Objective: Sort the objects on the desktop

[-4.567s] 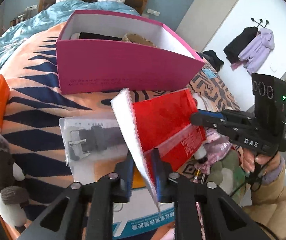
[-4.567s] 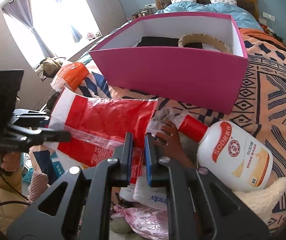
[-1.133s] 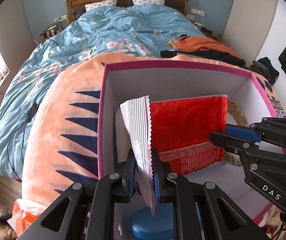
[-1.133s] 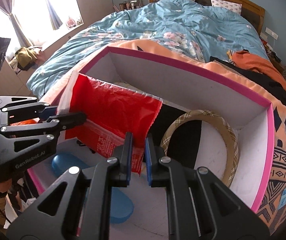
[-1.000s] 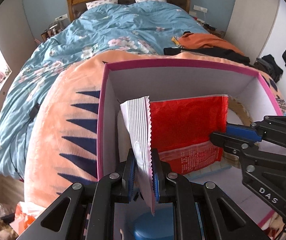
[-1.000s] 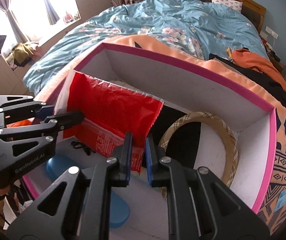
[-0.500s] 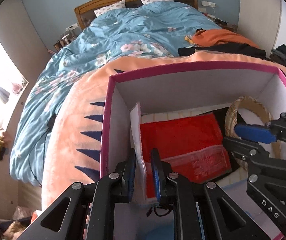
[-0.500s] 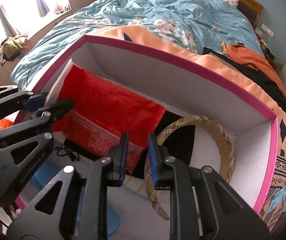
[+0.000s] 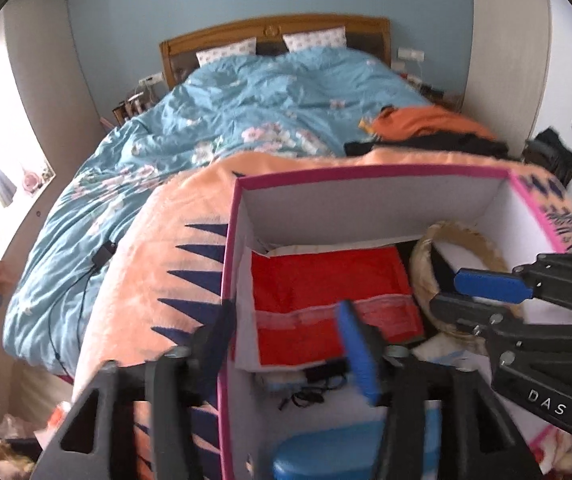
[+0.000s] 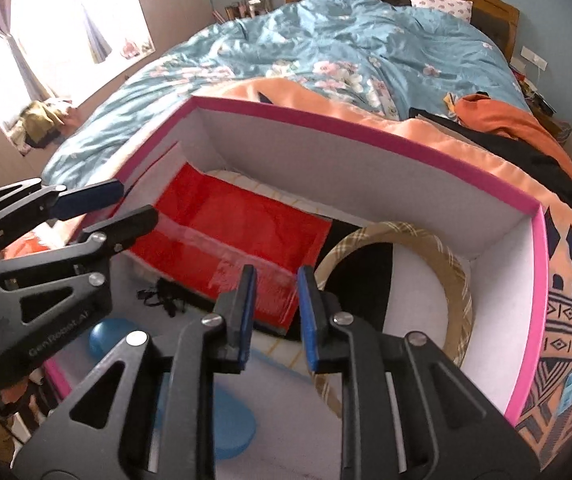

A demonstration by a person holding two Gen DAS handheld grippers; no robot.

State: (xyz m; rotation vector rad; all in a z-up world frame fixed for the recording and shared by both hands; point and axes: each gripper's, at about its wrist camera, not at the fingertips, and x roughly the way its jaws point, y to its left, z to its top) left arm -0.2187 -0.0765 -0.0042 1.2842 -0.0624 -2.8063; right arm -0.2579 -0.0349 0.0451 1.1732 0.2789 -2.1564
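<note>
A red plastic bag lies flat inside the pink box, against its left wall; it also shows in the right wrist view. My left gripper is open and empty above the box's left wall. My right gripper is open and empty just above the bag's near right corner. The pink box sits on an orange patterned blanket. Each gripper appears in the other's view: the right one and the left one.
The box also holds a plaid ring-shaped cover, a blue oval case, a black cord and black cloth. A bed with a blue quilt lies behind. Orange and black clothes lie at the far right.
Both grippers lowered the red bag into the box, then opened and let go. The bag now lies flat. Both grippers have drawn back a little.
</note>
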